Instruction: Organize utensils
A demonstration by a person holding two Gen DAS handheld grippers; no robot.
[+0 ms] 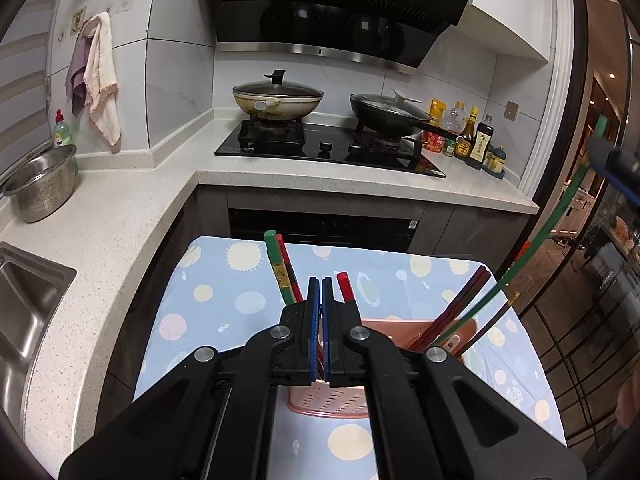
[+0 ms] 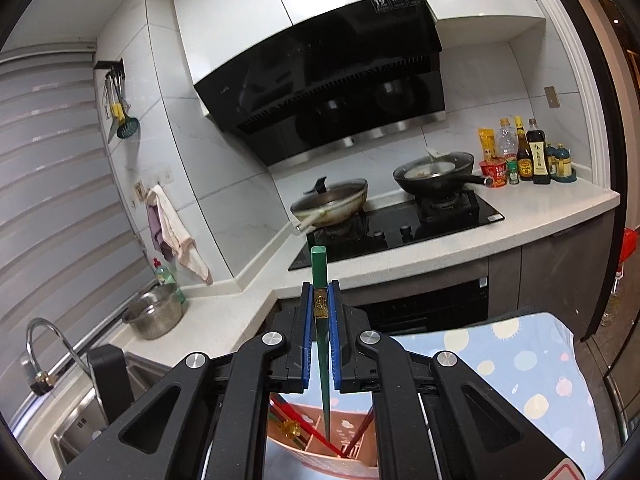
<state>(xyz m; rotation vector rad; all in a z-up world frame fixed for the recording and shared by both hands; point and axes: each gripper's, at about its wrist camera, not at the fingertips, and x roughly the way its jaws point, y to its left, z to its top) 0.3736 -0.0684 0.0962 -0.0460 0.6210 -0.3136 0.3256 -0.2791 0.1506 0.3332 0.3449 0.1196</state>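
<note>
Green chopstick, upright, clamped in right hand-held gripper, tip just above pink holder on the cloth-covered bench. Left hand-held gripper pinched on the holder's rim, steadying it. Step: loading chopsticks; next calls for lowering into a compartment, then release

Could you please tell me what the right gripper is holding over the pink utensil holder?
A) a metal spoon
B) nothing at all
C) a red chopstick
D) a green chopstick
D: in the right wrist view, the right gripper is clamped on a green chopstick whose tip points down into the pink utensil holder.
</note>
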